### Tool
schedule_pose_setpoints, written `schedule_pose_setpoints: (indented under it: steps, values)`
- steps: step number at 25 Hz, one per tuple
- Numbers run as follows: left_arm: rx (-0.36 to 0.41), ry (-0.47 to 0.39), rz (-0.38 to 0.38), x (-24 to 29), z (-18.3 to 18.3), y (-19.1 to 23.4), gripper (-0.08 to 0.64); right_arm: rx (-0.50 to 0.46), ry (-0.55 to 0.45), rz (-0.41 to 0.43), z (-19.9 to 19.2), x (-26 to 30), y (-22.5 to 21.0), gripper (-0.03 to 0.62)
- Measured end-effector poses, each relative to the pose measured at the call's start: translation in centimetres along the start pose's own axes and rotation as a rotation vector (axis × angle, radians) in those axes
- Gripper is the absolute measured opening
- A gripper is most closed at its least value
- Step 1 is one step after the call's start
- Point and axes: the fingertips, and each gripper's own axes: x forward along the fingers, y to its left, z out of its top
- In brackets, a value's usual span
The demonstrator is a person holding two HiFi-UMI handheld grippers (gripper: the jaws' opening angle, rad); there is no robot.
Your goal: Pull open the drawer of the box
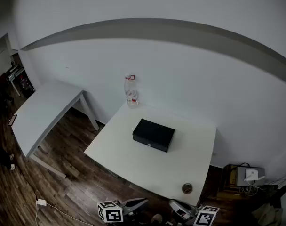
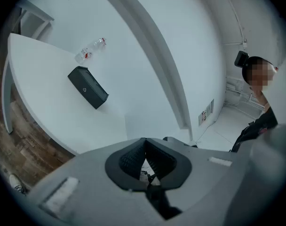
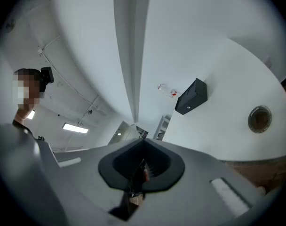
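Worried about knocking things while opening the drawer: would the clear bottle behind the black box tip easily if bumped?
Probably: the bottle stands upright, tall and narrow. Clear plastic, so likely light. Being round, it may roll once down.

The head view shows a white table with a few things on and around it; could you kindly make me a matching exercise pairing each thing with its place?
Things:
1. black box
2. clear bottle
3. small round disc
4. second table

Places:
A. near the front edge of the white table, toward its right corner
B. off to the left, on the wooden floor
C. about the middle of the tabletop
D. upright at the far edge, by the wall

Pairs: 1-C, 2-D, 3-A, 4-B.
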Motion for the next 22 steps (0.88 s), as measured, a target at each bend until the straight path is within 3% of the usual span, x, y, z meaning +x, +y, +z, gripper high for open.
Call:
schedule_pose_setpoints:
  steps: [17, 22]
  values:
    - [0.005, 0.013, -0.008, 0.5, 0.0, -0.5, 0.005, -0.005, -0.043, 0.011, 0.7, -0.9, 0.1, 0.003]
    - [-0.004, 0.004, -0.001, 0.3, 0.0, -0.3, 0.005, -0.013, -0.057, -0.025, 1.2, -1.2, -1.1, 0.005]
